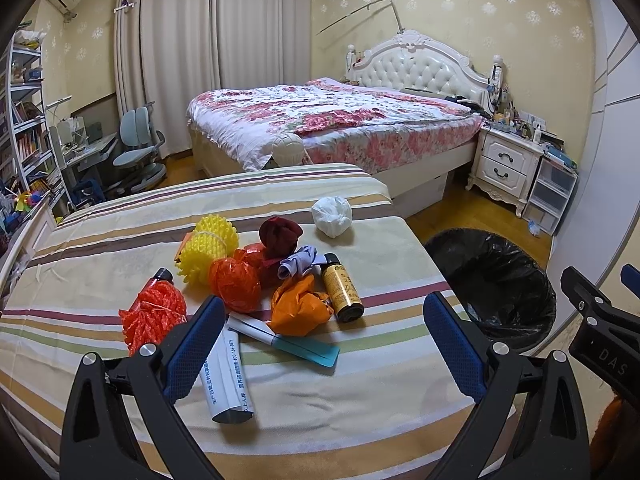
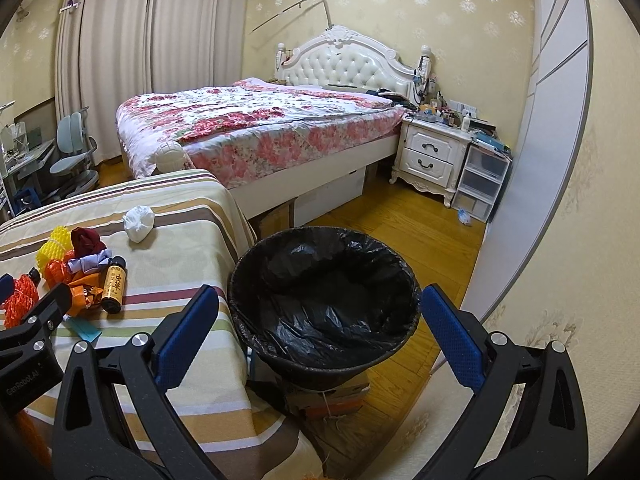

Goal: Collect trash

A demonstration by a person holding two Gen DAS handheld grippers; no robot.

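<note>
Trash (image 1: 256,280) is piled on the table (image 1: 360,392), bin (image 2: 324,300) parked beside for easy dropping. Left hand-held gripper (image 1: 326,344) and right hand-held gripper (image 2: 320,344) are held apart, nothing grabbed yet.

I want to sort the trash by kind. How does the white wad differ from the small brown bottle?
The white wad is crumpled and soft-looking; the brown bottle is a rigid cylinder with a black cap and a yellow label. The wad lies apart, farther back; the bottle lies on its side against the colourful pile. Both rest on the striped cloth.
</note>
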